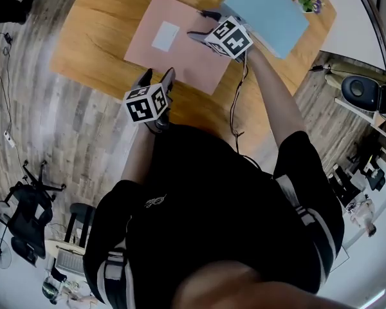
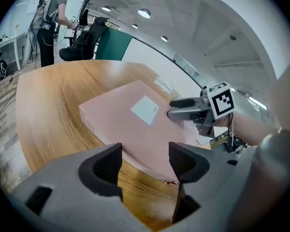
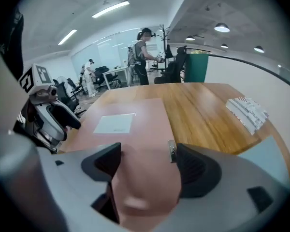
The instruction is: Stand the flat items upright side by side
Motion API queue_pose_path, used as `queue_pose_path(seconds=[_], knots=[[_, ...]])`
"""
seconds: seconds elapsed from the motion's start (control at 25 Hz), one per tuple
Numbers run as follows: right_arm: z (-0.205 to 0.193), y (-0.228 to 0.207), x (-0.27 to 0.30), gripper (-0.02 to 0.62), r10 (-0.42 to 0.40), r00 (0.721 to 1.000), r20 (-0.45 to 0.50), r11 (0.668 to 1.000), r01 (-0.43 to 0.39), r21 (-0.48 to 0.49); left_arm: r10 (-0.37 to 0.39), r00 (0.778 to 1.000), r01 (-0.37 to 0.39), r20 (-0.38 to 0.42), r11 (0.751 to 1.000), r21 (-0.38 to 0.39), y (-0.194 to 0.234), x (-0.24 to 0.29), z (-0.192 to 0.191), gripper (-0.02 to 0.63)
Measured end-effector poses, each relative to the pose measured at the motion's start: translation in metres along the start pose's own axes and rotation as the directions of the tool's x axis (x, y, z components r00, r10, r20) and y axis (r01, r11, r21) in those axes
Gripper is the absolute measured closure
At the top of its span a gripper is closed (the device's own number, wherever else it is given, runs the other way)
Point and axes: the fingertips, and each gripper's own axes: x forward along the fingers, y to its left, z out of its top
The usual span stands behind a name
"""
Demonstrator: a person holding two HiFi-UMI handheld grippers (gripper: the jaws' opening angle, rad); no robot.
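Pink folder (image 1: pixel 180 60) lies flat on the desk (image 1: pixel 96 37). Left tongs (image 1: pixel 157 77) gape at its six o'clock edge, right tongs (image 1: pixel 202 24) at two o'clock, both holding nothing.

Wooden worktop (image 1: pixel 96 37) with rounded corners. A pink folder (image 1: pixel 180 56) lies flat on it, with a white label (image 1: pixel 165 35) on top. A blue folder (image 1: pixel 264 11) lies flat just beside its far corner. A small potted plant (image 1: pixel 311 3) with purple flowers sits by the edge.
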Motion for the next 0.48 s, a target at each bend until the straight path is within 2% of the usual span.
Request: queue_pose_path(seconds=[0.08, 0.16, 0.32, 0.4, 0.48], knots=[[-0.009, 0.002, -0.009, 0.233, -0.062, 0.998, -0.004, 0.991, 0.062, 0.117, -0.009, 1.0, 0.009, 0.004, 1.0, 0.01, 0.008, -0.001, 0.013, 0.293], [-0.022, 0.011, -0.018, 0.235, -0.134, 0.991, 0.001, 0.957, 0.129, 0.258, -0.018, 1.0, 0.018, -0.005, 0.999, 0.049, 0.019, 0.001, 0.028, 0.293], [-0.055, 0.047, -0.041, 0.258, -0.264, 0.965, -0.001, 0.835, 0.229, 0.5, -0.069, 0.995, 0.079, -0.071, 0.985, 0.156, 0.029, 0.006, 0.053, 0.293], [-0.065, 0.067, -0.048, 0.262, -0.289, 0.957, -0.006, 0.768, 0.236, 0.595, -0.077, 0.991, 0.1, -0.106, 0.968, 0.23, 0.03, 0.01, 0.059, 0.293], [-0.072, 0.081, -0.052, 0.256, -0.282, 0.959, 0.0, 0.732, 0.215, 0.646, -0.073, 0.988, 0.109, -0.135, 0.951, 0.289, 0.03, 0.014, 0.061, 0.291]])
